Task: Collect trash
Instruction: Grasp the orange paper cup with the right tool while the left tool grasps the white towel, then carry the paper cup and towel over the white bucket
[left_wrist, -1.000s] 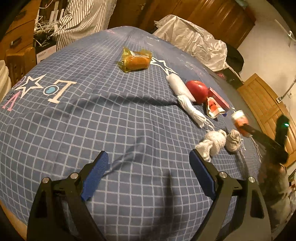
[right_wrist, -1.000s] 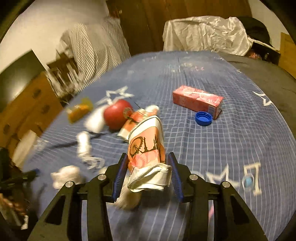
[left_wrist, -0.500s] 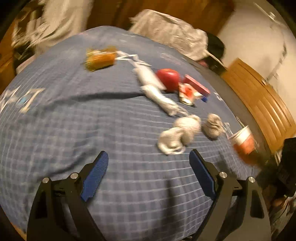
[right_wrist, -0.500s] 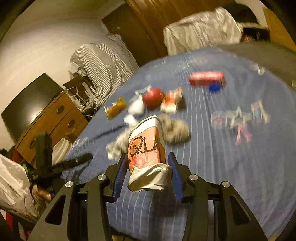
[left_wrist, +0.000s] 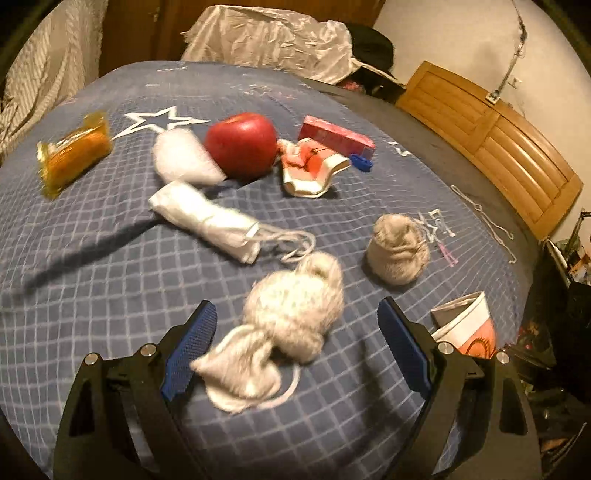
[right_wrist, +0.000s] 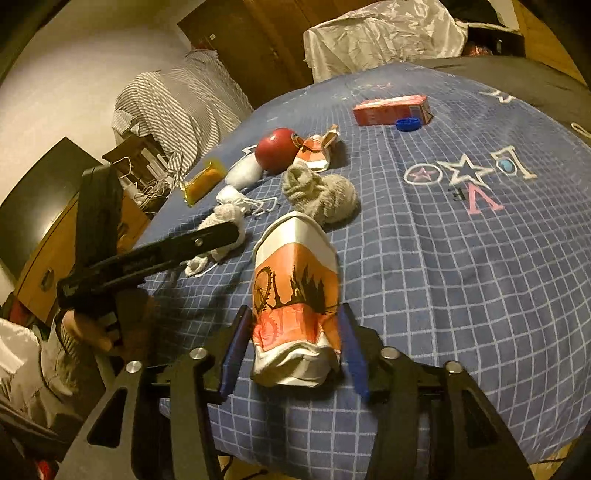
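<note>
A crushed paper cup (right_wrist: 295, 295) printed with an orange skyline sits between the jaws of the right gripper (right_wrist: 293, 350) at lower centre of the right wrist view, low over the near edge of a bed (right_wrist: 480, 277) covered in a blue checked spread. The jaws are opening, and the cup stands between them with the pads barely apart from its sides, so the grip appears to be letting go. At lower centre of the left wrist view the left gripper (left_wrist: 295, 347) has its jaws wide apart and closing slightly over a pale balled sock (left_wrist: 291, 317) that lies between them untouched.

Most of the collecting looks still to be done. No bin or bag for the trash shows in either view. Spread across the middle of the bed lie a second crushed cup (left_wrist: 310, 170), a red carton (left_wrist: 336, 138) with a blue bottle cap (left_wrist: 360, 162) beside it, an orange wrapped packet (left_wrist: 74, 155) at the left, a rolled white bag (left_wrist: 207, 221) and white wadding (left_wrist: 181, 158) — all seemingly waiting. A red apple (left_wrist: 242, 144) and another balled sock (left_wrist: 397, 251) share the spread, likely not trash.
</note>
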